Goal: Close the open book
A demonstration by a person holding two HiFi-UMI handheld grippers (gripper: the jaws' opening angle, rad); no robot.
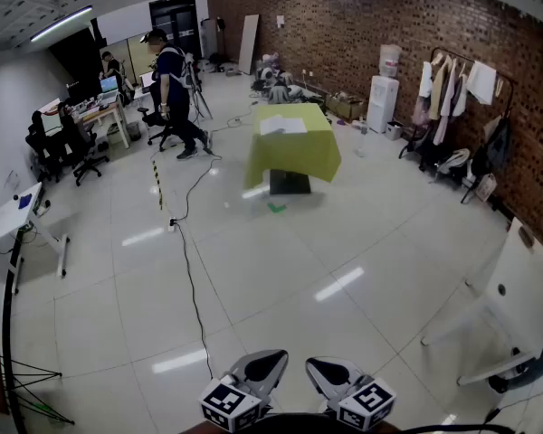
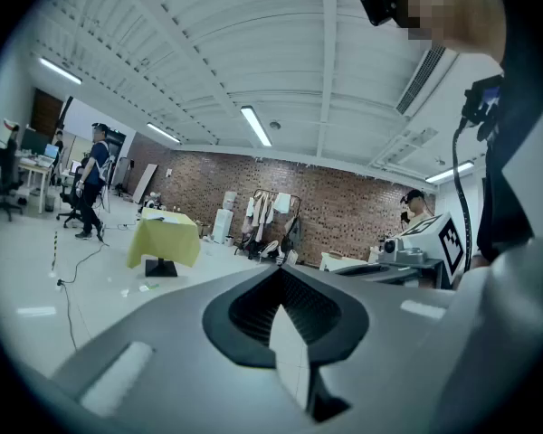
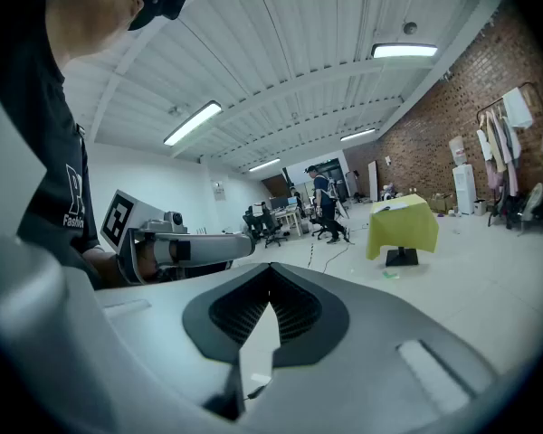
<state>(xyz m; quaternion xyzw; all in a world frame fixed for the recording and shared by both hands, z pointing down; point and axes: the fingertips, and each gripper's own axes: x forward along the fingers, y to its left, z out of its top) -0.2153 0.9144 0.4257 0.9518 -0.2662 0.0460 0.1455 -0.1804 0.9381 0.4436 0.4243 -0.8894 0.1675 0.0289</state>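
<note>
The open book point(image 1: 282, 126) lies flat, its white pages up, on a tabletop draped in a yellow-green cloth point(image 1: 299, 156), far across the tiled floor point(image 1: 281, 269). In the head view it sits at about 12 o'clock from both grippers and well apart from them.

The left gripper point(image 1: 270, 360) and the right gripper point(image 1: 321, 364) are side by side at the bottom edge of that view, at 6 o'clock. Each marker cube is nearest the camera, and both grippers point out towards the room.

In the left gripper view the fingers point(image 2: 249, 310) are brought together at their tips. Only a teardrop of floor shows through the hollow between the ribbed pads, and nothing is gripped. From there the tabletop and book are small, off at about 10 o'clock.

In the right gripper view the fingers point(image 3: 240, 313) likewise meet at the tips and hold nothing. The draped tabletop stands at roughly 2 o'clock, with the book a pale patch on top.

A person point(image 1: 174, 89) in dark clothes stands at 11 o'clock of the tabletop in the head view, near some desks. A black cable point(image 1: 188, 260) trails over the floor from that side. Along the brick wall at 1 to 2 o'clock are a water dispenser point(image 1: 383, 98) and a clothes rack point(image 1: 462, 89).
</note>
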